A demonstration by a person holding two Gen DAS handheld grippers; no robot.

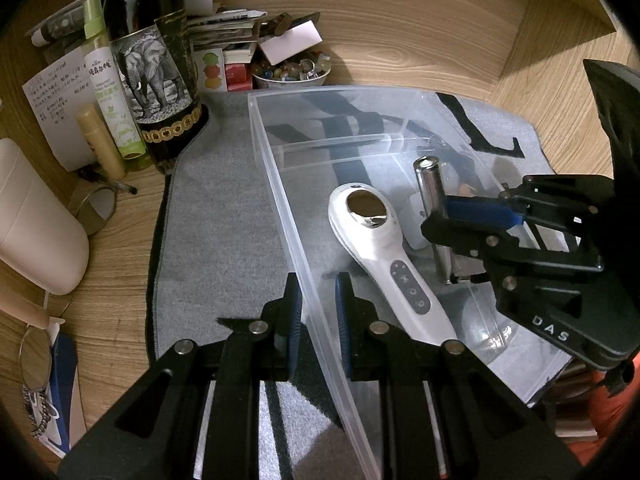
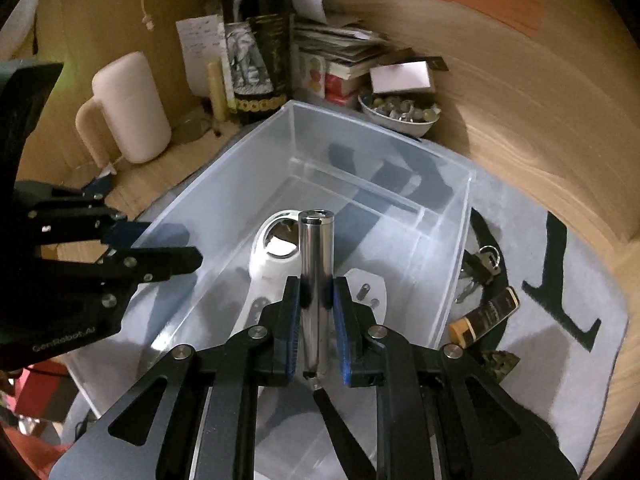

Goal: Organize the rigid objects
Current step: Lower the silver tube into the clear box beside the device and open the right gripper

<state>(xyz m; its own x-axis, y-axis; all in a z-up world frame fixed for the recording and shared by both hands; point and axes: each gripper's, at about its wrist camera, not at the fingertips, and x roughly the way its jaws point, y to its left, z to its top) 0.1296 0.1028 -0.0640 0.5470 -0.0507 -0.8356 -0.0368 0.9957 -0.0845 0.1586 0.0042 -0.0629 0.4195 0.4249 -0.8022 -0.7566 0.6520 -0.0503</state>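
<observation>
A clear plastic bin (image 1: pixel 276 168) (image 2: pixel 460 216) sits on a grey mat. Inside lie a white handheld device (image 1: pixel 384 248) (image 2: pixel 266 268) and a small white plate-like part (image 2: pixel 370 284). My right gripper (image 2: pixel 316 300) (image 1: pixel 440 216) is shut on a silver metal cylinder (image 2: pixel 316 264) (image 1: pixel 430 192), holding it upright over the bin's inside. My left gripper (image 1: pixel 316 304) (image 2: pixel 160 248) straddles the bin's left wall (image 1: pixel 320 312), one finger on each side; the jaws are close together on the wall.
On the mat right of the bin lie keys (image 2: pixel 486 264), a small brown bottle (image 2: pixel 484 316) and a camouflage-patterned item (image 2: pixel 498 362). Behind stand a dark elephant-label bottle (image 1: pixel 160 72), a bowl of beads (image 1: pixel 292 70), stacked papers, tubes and a cream speaker (image 2: pixel 132 108).
</observation>
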